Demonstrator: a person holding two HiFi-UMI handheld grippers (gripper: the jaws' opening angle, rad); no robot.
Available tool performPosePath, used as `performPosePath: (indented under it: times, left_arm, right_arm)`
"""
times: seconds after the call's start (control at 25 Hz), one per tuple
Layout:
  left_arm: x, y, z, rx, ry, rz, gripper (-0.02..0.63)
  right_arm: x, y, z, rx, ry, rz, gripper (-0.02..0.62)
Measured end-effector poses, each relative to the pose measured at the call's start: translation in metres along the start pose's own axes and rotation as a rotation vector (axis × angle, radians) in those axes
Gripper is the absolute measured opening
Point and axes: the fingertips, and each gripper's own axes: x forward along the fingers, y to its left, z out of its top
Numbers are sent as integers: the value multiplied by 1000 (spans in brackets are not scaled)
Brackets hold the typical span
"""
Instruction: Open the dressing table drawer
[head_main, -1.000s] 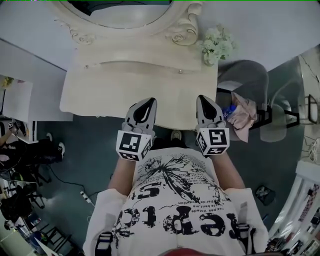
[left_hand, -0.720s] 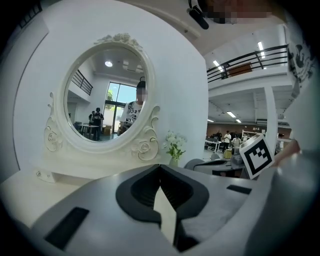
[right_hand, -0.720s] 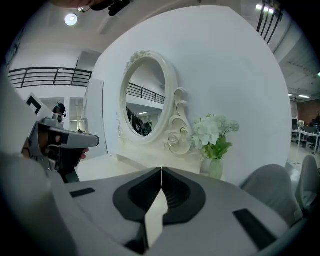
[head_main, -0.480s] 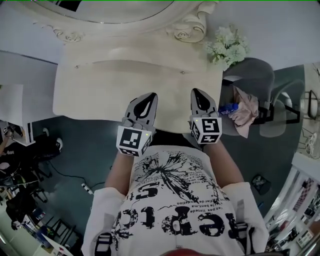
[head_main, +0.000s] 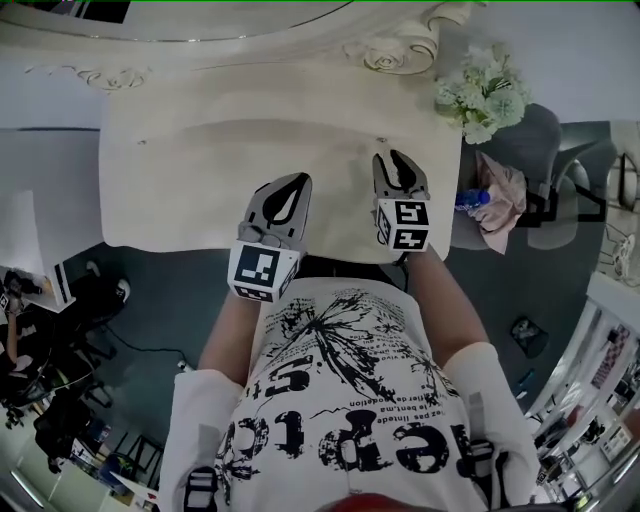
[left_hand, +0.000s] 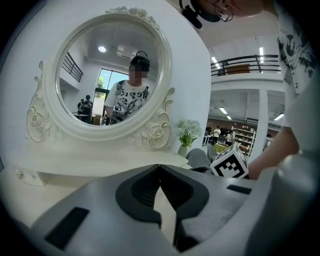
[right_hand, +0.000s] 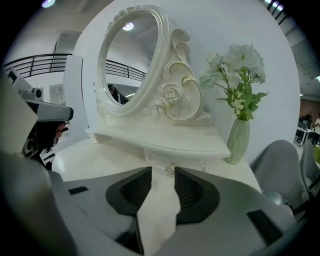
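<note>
The cream dressing table (head_main: 180, 190) has a raised shelf with a shallow drawer front (head_main: 290, 135) beneath it. A small metal knob (head_main: 380, 141) sits at the drawer's right end. In the right gripper view this knob (right_hand: 171, 169) shows just beyond my right gripper (right_hand: 163, 172), whose jaws are opening; nothing is pressed between them. My right gripper (head_main: 397, 160) hovers over the table top close to the shelf. My left gripper (head_main: 297, 183) is shut and empty, farther back over the table top. Its tips meet in the left gripper view (left_hand: 160, 166). Another knob (left_hand: 21, 175) shows at the far left.
An oval mirror (left_hand: 110, 75) in a carved frame stands behind the shelf. A ribbed vase of white flowers (right_hand: 239, 132) sits at the table's right end. A grey chair (head_main: 525, 140) with a pink cloth (head_main: 500, 195) is to the right of the table.
Both grippers have moved forward over the table top toward the shelf. The right one went farther, now close to the right knob, and its jaws have parted.
</note>
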Motion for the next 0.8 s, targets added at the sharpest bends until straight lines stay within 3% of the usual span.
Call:
performPosePath:
  times: [0.04,0.28,0.48,0.64,0.8]
  left_arm:
    - [1,4,-2,-2,6,-5,18]
    - [9,18,-10,-9,38,-30,18]
    - [13,27,-12,-15,50,-32,18]
    - [16,30,-15,-18,67,-38,18]
    - [18,31,-13,-19,69,-38,18]
  right_arm:
    - [6,0,-2,3,9,-6,143]
    - [32,-10,-9,0,49,-77,149]
    - [44,-20,-9,59,58,-150,146]
    - [47,-19,-9,94,77,-153,106]
    - [48,-19,-10,110,80,-150,104]
